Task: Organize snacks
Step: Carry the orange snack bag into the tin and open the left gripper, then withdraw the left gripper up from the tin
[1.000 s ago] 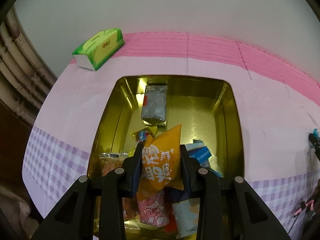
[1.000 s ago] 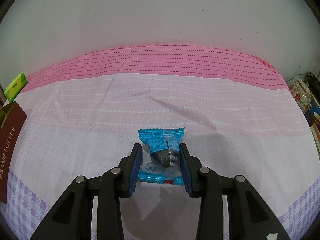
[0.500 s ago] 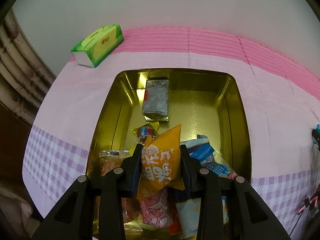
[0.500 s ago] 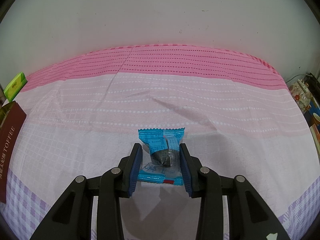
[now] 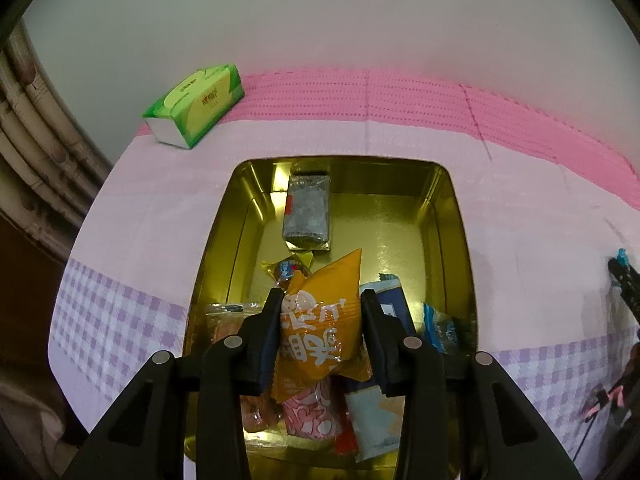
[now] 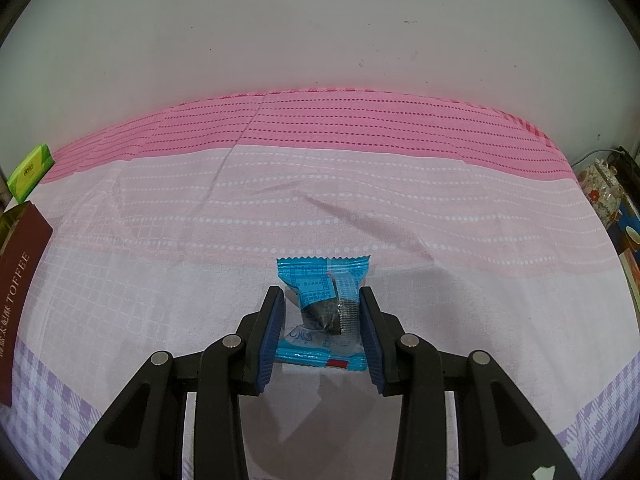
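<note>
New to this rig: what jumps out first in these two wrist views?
The gold tin mid-table, its near end heaped with snacks. Above that heap, the left tongs have an orange packet between their opening jaws. On the bare pink cloth, the right tongs pinch a blue wrapped snack.

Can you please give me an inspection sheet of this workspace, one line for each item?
Surface: pink and lilac checked tablecloth, creased.
Job's things: gold rectangular metal tin holding several snack packets; orange crinkled snack packet; blue plastic-wrapped snack on the cloth.
Clutter: green cardboard tissue box.
Grippers: left gripper jaws opening, orange packet between them; right gripper jaws on the blue snack.
Cables: nothing seen.
Surroundings: plain white wall.
</note>
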The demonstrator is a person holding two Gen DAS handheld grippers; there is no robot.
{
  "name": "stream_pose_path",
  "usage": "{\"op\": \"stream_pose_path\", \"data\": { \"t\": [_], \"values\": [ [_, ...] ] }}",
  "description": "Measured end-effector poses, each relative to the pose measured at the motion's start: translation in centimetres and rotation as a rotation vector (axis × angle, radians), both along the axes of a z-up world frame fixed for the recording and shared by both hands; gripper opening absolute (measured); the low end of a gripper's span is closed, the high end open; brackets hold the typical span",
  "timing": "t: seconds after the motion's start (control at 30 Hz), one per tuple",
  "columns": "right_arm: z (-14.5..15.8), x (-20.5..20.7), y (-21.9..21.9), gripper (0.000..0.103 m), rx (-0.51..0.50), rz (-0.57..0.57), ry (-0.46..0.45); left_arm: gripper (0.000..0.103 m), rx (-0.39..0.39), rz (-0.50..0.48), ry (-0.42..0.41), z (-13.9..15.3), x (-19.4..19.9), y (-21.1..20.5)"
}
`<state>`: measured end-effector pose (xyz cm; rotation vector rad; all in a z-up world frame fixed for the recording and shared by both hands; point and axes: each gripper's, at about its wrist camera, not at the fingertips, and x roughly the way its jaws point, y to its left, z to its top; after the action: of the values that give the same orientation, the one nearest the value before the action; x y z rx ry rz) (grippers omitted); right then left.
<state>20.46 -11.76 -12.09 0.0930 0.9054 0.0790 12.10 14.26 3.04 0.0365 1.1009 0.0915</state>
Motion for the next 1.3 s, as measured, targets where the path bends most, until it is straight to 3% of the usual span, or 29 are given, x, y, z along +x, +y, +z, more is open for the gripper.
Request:
{"op": "stream_pose_path", "data": {
  "t": [0.13, 0.37, 0.83, 1.03, 1.3],
  "values": [
    [0.0, 0.0, 0.0, 0.036, 0.003, 0.002, 0.000, 0.047, 0.003, -0.005, -0.027, 0.9, -0.6, 0.1],
    [0.0, -0.1, 0.0, 0.035, 0.007, 0.004, -0.001, 0.047, 0.017, -0.008, -0.064, 2.2, -2.0, 1.1],
    [0.6, -0.9, -0.3, 0.033, 0.005, -0.006, 0.020, 0.048, -0.003, 0.044, -0.069, 1.7, -3.9, 3.4],
    [2.7, -2.0, 0.7, 0.033, 0.030, 0.024, -0.004, 0.052, 0.008, 0.075, -0.090, 1.8, -4.8, 4.4],
    [7.4, -3.6, 5.5, 0.033, 0.108, 0.162, -0.052, 0.055, 0.014, 0.113, -0.111, 2.1, -5.8, 5.9]
  ]
}}
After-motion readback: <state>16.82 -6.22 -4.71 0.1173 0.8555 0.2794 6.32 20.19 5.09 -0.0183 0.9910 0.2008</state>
